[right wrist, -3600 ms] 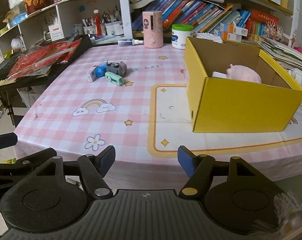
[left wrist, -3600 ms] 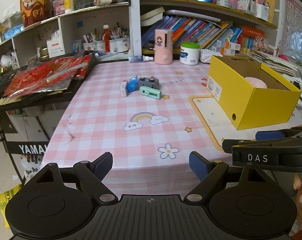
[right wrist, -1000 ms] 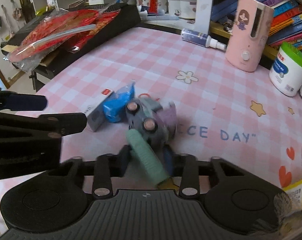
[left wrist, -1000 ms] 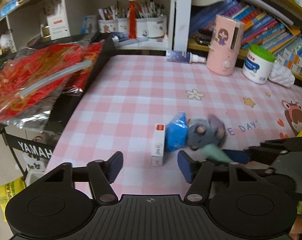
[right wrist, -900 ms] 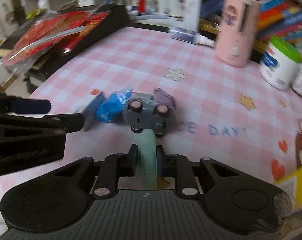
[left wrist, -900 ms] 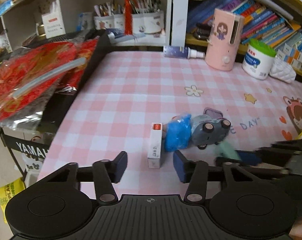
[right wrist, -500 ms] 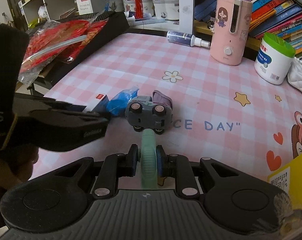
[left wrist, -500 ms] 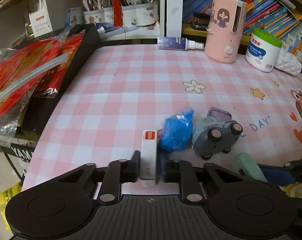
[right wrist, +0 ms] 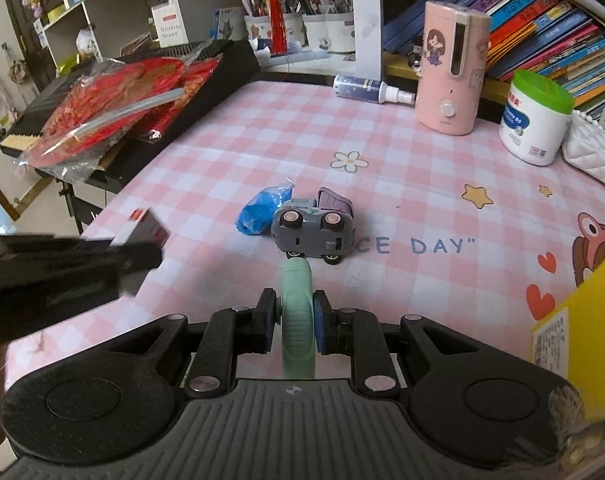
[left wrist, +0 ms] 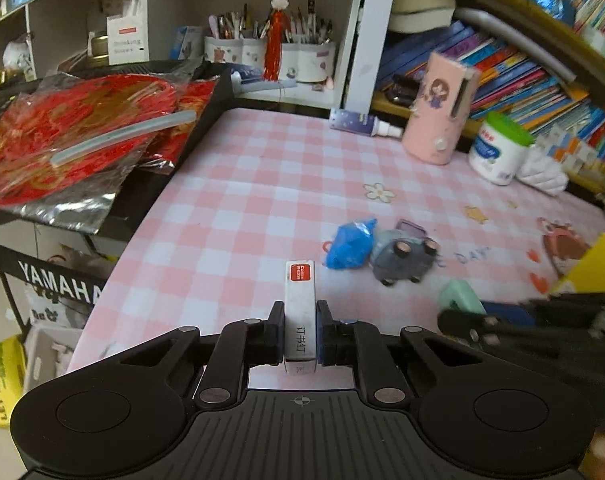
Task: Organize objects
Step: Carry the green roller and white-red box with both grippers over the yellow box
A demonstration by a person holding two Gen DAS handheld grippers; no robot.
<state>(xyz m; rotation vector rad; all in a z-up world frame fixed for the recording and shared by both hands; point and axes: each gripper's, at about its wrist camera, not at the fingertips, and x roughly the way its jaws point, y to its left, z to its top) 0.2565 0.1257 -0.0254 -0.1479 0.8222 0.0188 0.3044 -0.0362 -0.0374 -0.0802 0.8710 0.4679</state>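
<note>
Nearest the left wrist camera, a slim white staple box [left wrist: 300,316] with a red end label is being clamped between the pads of the left hand-held gripper [left wrist: 300,334], its labelled end pointing away over the desk [left wrist: 238,216]. In the right wrist view, a mint-green rounded object [right wrist: 297,320] is being gripped edge-on by the right hand-held gripper [right wrist: 297,326], both pads being pressed against its flat sides. The left hand-held gripper with its box is being seen, blurred, at the left edge of that view.

Just beyond the green object, a grey toy car [right wrist: 312,232] is being left on the pink checked cloth, lying on its side with its wheels toward the camera. A crumpled blue packet [right wrist: 264,206] is being seen touching the car's left side. At the right edge, a corner of a yellow cardboard box [right wrist: 582,320] is being shown.

Farther back, a pink cylindrical device [right wrist: 450,68], a white green-lidded jar [right wrist: 532,120] and a lying spray bottle [right wrist: 372,88] are being kept near the bookshelf.
</note>
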